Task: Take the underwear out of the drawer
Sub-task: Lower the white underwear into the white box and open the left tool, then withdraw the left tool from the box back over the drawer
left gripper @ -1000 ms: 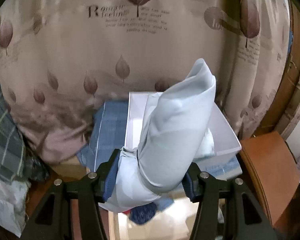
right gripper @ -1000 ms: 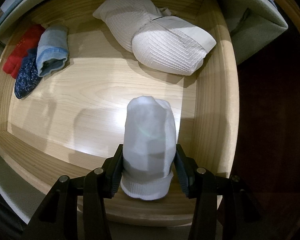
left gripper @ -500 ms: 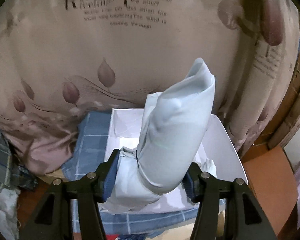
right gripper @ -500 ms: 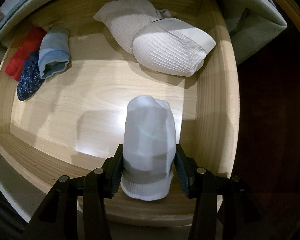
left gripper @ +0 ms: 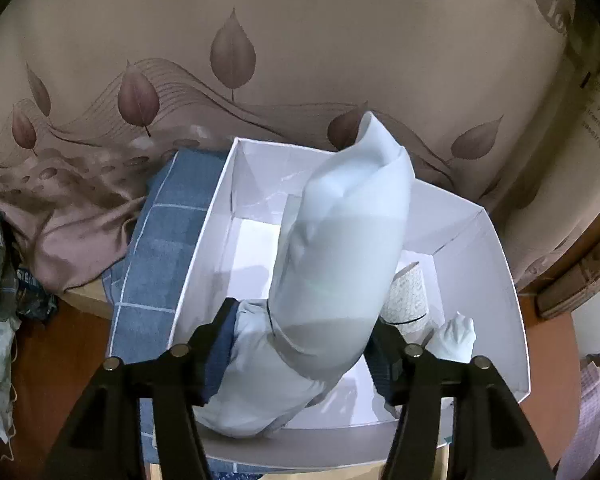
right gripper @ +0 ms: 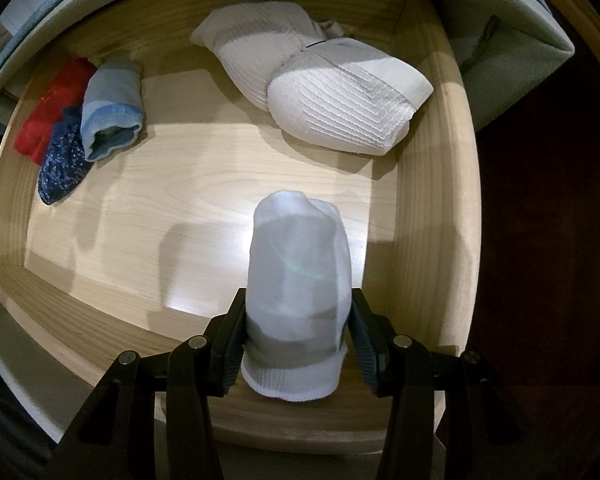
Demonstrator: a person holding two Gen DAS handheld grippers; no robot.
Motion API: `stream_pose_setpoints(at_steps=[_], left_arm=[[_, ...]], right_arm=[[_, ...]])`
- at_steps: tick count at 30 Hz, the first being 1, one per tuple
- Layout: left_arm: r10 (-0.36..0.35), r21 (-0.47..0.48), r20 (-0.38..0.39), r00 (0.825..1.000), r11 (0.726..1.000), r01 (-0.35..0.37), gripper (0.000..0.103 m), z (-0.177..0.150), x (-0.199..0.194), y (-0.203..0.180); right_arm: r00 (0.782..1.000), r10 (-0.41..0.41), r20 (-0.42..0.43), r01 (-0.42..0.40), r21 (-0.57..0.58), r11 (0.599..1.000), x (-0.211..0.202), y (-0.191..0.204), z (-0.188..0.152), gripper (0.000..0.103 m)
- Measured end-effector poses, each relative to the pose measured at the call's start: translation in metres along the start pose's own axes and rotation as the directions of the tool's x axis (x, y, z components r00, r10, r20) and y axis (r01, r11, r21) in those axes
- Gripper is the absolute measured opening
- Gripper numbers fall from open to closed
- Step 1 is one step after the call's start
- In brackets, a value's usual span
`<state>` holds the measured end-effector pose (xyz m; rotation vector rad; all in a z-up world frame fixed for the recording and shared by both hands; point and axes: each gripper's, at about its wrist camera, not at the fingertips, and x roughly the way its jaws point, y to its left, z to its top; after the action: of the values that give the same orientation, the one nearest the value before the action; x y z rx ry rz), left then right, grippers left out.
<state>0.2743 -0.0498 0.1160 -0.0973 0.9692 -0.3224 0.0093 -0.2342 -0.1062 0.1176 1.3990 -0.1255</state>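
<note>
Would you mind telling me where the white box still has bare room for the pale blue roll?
The white box is bare along its left wall and far corner. Its near right corner is crowded: a patterned roll and a white roll lie there. The pale blue roll hangs over the middle.

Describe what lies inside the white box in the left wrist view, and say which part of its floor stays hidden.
Inside the white box lie a cream patterned roll and a small white bundle at the right. The pale blue underwear between the left gripper's fingers covers the middle floor.

Glossy wooden drawer; smooth, perhaps cardboard box; ribbed cloth bundle.
</note>
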Motion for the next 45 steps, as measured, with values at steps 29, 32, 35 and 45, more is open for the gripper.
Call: stream_pose_setpoints(at_steps=[29,32,35,45], left_arm=[[0.092,0.236,0.093,0.991,0.965,-0.111,0.07,-0.058,-0.098,-0.009],[0.081,0.267,0.077,0.994,0.959,-0.098,0.07,-0.088,-0.109,0.001],[0.067,0.269,0.066,0.996,0.96,-0.082,0.07,-0.117,-0.113,0.012],[0.126,0.147,0.024,0.992,0.981,-0.129,0.07,-0.195,-0.082,0.041]], right_arm=[[1.0,-0.01,-0.005,0.01,0.001,1.0,0.003,0.0,0.003,0.045],[1.0,-0.016,-0.009,0.016,0.0,1.0,0.004,0.002,0.003,0.045],[1.0,-0.021,-0.011,0.021,-0.002,1.0,0.004,0.003,0.003,0.045],[0.999,-0.045,-0.021,0.045,-0.01,0.999,0.008,0.007,0.003,0.045]])
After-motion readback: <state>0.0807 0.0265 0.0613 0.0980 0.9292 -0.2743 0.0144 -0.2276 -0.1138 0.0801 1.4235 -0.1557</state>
